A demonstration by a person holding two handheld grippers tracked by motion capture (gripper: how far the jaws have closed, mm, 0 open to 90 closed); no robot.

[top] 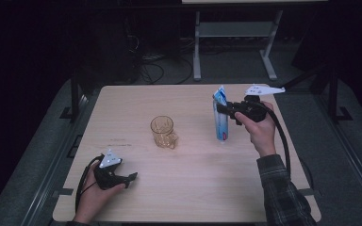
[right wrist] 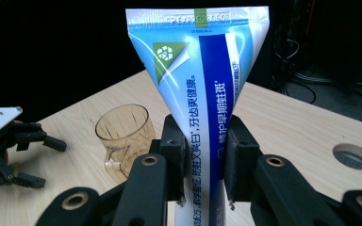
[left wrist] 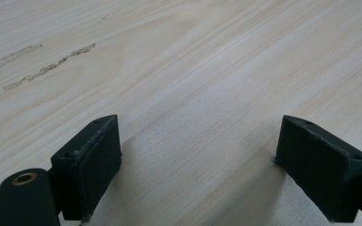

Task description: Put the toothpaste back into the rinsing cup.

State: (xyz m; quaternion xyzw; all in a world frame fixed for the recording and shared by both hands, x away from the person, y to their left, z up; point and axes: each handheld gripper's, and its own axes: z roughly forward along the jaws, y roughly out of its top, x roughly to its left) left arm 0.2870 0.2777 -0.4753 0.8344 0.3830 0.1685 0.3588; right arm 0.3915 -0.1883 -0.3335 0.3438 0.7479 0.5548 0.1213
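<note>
A blue and white toothpaste tube (top: 220, 115) stands upright with its cap down over the right half of the table, and my right gripper (top: 222, 109) is shut on its upper part. In the right gripper view the tube (right wrist: 206, 89) rises between the two black pads (right wrist: 175, 157), crimped flat end at the top. A clear amber cup with a handle (top: 163, 132) stands on the table's middle, left of the tube, also seen as the cup (right wrist: 122, 136). My left gripper (top: 133, 178) rests low at the front left, open, with bare wood between its pads (left wrist: 94, 160).
The wooden table (top: 188, 188) has a round cable hole (right wrist: 352, 156) by its edge. Faint scuff marks (left wrist: 42, 70) lie ahead of the left gripper. Beyond the table's far edge the room is dark, with a desk frame (top: 235, 42) and floor cables (top: 151, 70).
</note>
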